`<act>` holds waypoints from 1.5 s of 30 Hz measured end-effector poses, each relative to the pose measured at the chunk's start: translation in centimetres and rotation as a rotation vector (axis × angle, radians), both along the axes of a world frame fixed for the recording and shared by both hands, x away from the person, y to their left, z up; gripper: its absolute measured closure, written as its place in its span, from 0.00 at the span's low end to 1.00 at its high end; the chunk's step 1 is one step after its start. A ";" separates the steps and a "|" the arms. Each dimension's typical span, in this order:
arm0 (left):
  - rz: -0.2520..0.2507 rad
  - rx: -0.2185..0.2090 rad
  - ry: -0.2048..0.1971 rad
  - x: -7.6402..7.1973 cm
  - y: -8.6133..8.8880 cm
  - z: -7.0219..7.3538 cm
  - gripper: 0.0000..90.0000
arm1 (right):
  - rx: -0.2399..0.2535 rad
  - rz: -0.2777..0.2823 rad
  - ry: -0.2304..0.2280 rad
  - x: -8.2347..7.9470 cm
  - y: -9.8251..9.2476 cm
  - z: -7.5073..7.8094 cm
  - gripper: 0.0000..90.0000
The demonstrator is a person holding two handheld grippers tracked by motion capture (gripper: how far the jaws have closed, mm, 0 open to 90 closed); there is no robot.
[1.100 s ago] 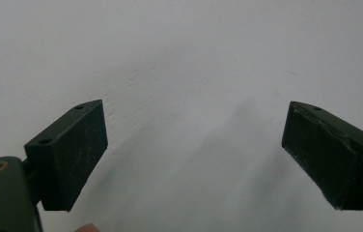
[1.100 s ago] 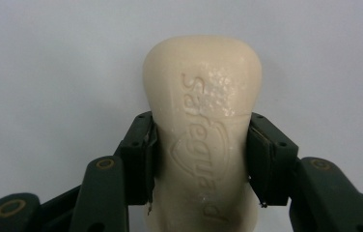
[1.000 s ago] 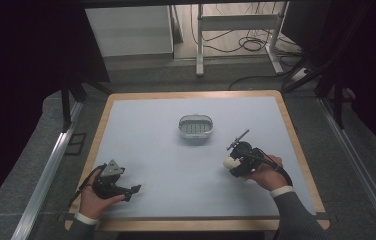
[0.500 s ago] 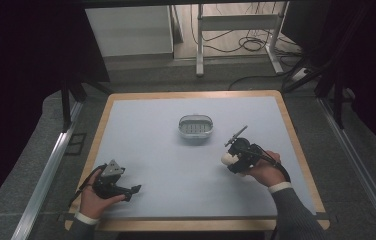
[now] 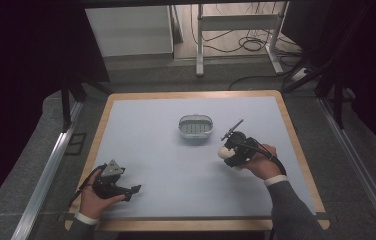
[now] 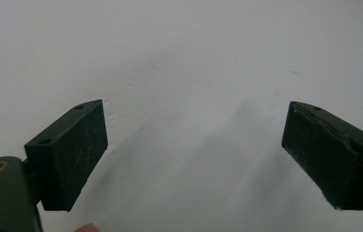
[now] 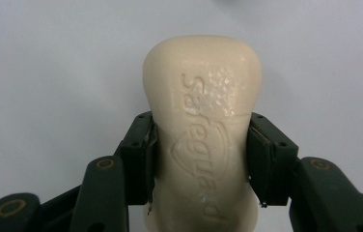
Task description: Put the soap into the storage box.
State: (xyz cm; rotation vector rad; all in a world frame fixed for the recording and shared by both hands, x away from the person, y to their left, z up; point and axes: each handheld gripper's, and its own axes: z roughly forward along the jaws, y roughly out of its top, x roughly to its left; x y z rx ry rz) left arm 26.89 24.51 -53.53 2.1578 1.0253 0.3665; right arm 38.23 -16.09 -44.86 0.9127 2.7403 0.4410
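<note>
Right gripper view is showing the soap bar that I am clenching at its waist between my right gripper, over the table right of centre. The soap dish is sitting empty just far-left of it, so I am judging the pickup done and the placing left. My left gripper is resting spread and empty near-left. Since a second ago, my right hand is drifting slightly nearer.

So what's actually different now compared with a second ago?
Little. The right gripper, shut on the bar of soap, has drifted slightly toward the person's side of the table. The left gripper stays open near the front edge, and the soap dish has not moved.
</note>
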 end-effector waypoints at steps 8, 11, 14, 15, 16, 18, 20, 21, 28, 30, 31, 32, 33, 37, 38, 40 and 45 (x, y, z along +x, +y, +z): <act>0.001 -0.001 -0.005 0.0 0.1 0.0 0.11 | 0.031 0.015 -0.004 1.4 0.5 0.6 0.55; -0.003 0.004 -0.002 0.0 0.1 0.0 0.11 | 0.030 0.016 -0.006 1.7 0.7 0.8 0.55; -0.003 0.003 -0.001 0.0 0.0 0.0 0.10 | 0.040 0.019 0.000 2.1 0.9 1.0 0.55; -0.002 0.003 -0.003 0.0 0.1 0.0 0.10 | 0.042 0.018 0.002 2.3 0.9 1.0 0.55; 0.001 0.000 -0.006 0.0 0.1 0.0 0.11 | 0.036 0.020 -0.006 2.7 1.0 1.1 0.55; 0.003 -0.002 -0.008 0.0 0.1 0.0 0.11 | 0.036 0.017 -0.005 2.8 1.1 1.1 0.55; 0.002 0.001 -0.008 0.0 0.1 0.0 0.11 | 0.033 0.025 -0.007 3.3 1.2 1.2 0.55; 0.002 0.002 -0.008 0.0 0.1 0.0 0.11 | 0.031 0.022 -0.008 3.4 1.3 1.2 0.55; 0.003 -0.001 -0.010 0.0 0.2 0.1 0.11 | 0.043 0.027 -0.001 4.3 1.8 0.9 0.55; 0.003 0.000 -0.010 0.0 0.2 0.1 0.11 | 0.039 0.028 -0.004 4.6 2.0 1.1 0.55; 0.003 0.002 -0.010 0.0 0.2 0.1 0.11 | 0.041 0.027 -0.003 4.7 2.1 1.2 0.55; 0.003 0.000 -0.009 0.0 0.1 0.1 0.11 | 0.041 0.029 -0.007 4.9 2.2 1.3 0.55; 0.003 -0.001 -0.010 0.0 0.1 0.1 0.11 | 0.039 0.031 -0.009 5.0 2.3 1.5 0.55; 0.001 0.000 -0.009 0.0 0.2 0.1 0.11 | 0.037 0.043 -0.020 5.4 2.9 2.0 0.55; 0.002 -0.001 -0.009 0.0 0.2 0.1 0.11 | 0.036 0.049 -0.022 5.5 3.0 2.1 0.55; 0.002 -0.002 -0.010 0.0 0.3 0.2 0.11 | 0.036 0.059 -0.030 5.8 3.3 2.2 0.55; 0.005 -0.010 -0.012 0.0 0.3 0.2 0.11 | 0.027 0.064 -0.027 6.3 3.8 2.2 0.55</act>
